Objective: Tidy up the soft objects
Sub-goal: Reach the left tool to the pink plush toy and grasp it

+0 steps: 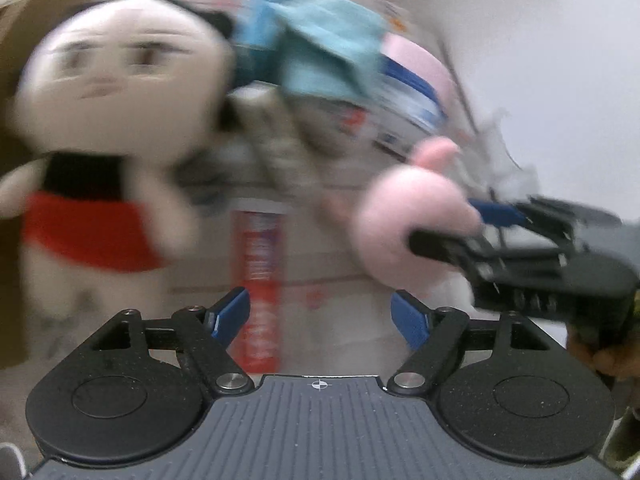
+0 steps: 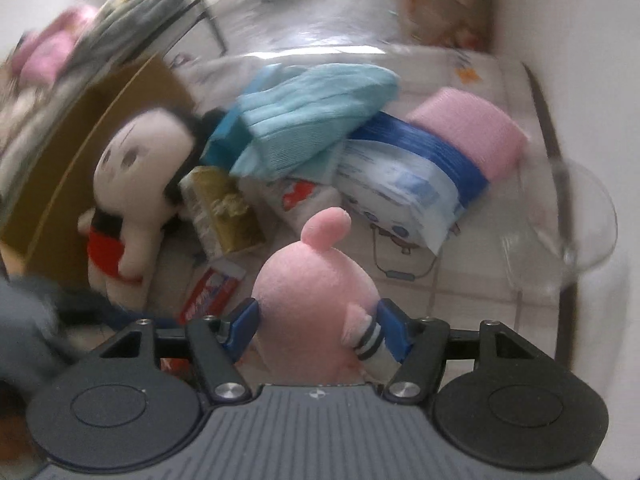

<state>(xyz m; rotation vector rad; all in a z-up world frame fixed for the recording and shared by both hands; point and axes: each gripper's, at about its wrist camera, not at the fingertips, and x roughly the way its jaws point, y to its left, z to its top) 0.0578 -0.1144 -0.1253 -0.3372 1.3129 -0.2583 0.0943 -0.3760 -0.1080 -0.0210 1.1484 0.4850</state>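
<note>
1. Right up close, the right gripper (image 2: 316,330) has its blue pads clamped on a pink plush toy (image 2: 316,280), squeezing its soft body from both sides, with a little striped limb pinched against the right pad.
2. Beside it, the left gripper (image 1: 320,320) has its jaws well apart and nothing between them, hovering over a red-and-white packet (image 1: 260,276) on the pale floor.
3. From the left wrist view the pink toy shows at the right, carried clear of the pile.
4. Further out, a doll in a red skirt (image 2: 124,196) leans against a brown cardboard box (image 2: 80,152).
5. Behind that lie a folded light-blue cloth (image 2: 312,120), a tissue pack with a blue band (image 2: 404,172) and a pink roll (image 2: 468,136), all heaped together and touching.
6. My read: the plush is mid-carry. Keep the squeeze on the body rather than that limb, since soft stuffing can slip, and keep the free left gripper wide of its path.
</note>
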